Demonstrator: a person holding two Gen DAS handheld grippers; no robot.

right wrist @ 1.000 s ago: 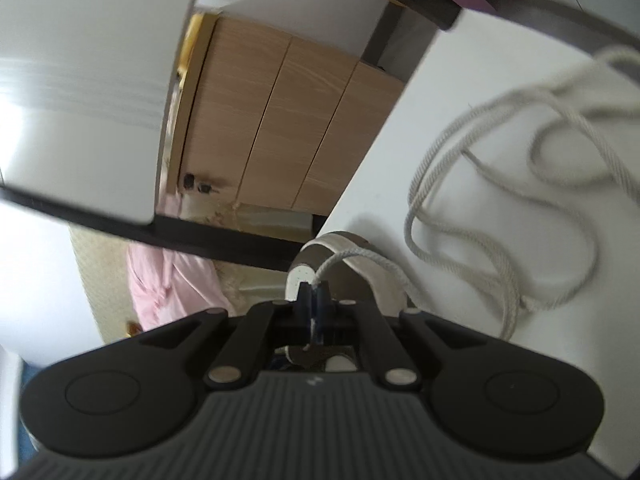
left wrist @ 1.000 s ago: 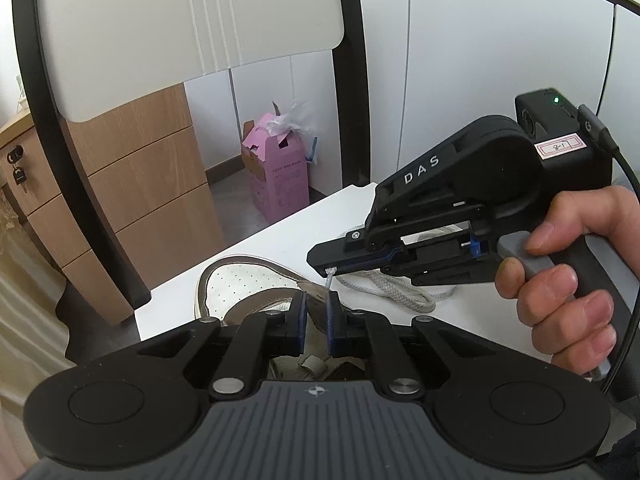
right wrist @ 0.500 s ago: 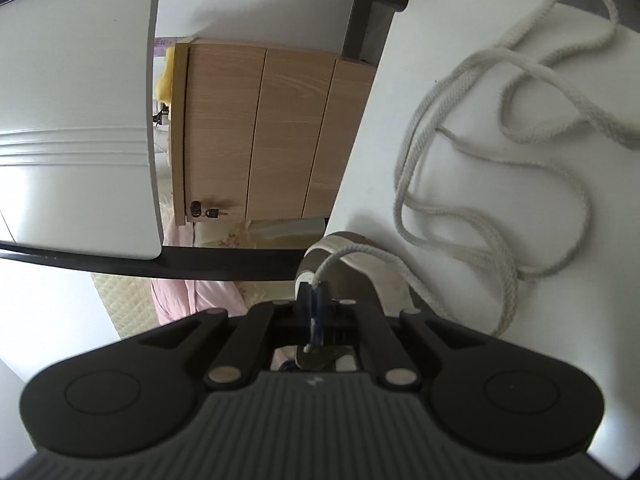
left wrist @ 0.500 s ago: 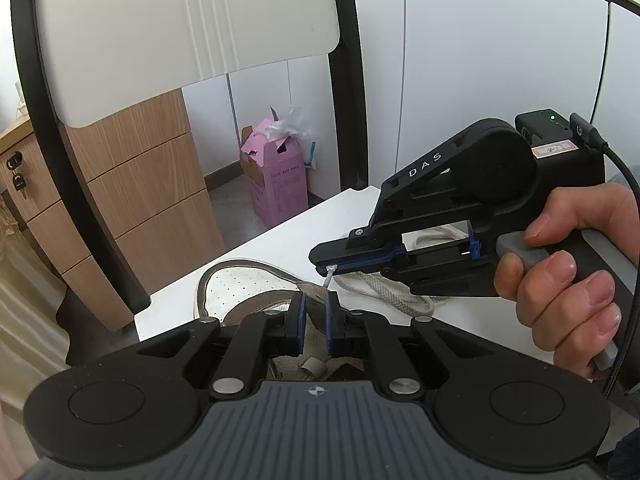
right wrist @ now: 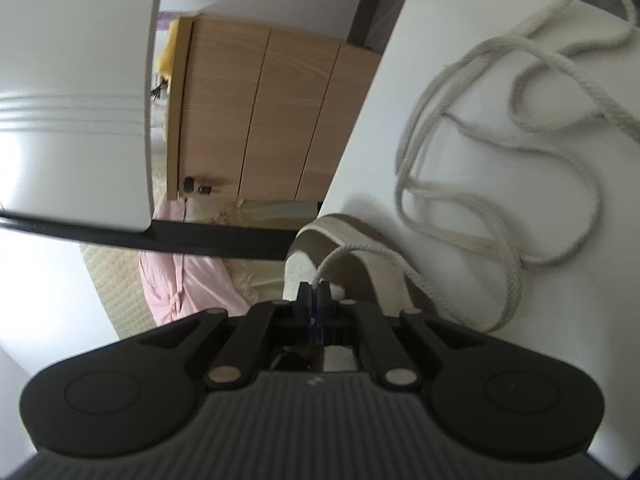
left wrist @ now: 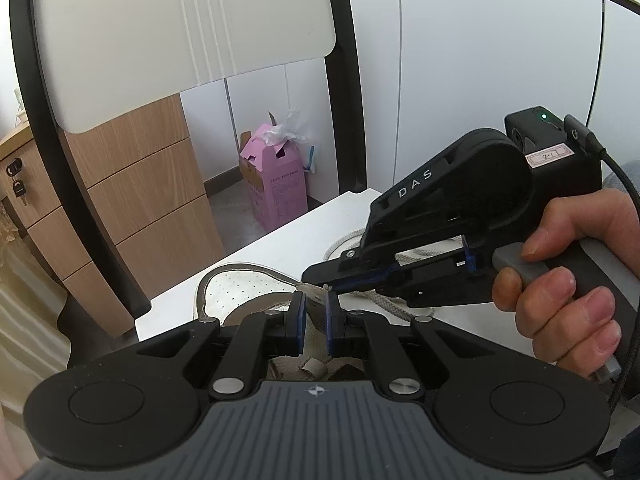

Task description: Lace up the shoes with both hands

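Jaws first: the right gripper (right wrist: 315, 295) is clamped tight on the tip of the lace (right wrist: 496, 216), while the left gripper (left wrist: 313, 307) has a narrow gap with a flap of the shoe (left wrist: 240, 292) sitting in it — whether it's actually pinching that flap I can't tell. My guess is the left one steadies the upper so the right can poke the lace end at an eyelet (the eyelet itself isn't clearly visible). Most of the lace lies in loose loops on the white desk (right wrist: 460, 60), beside the shoe.
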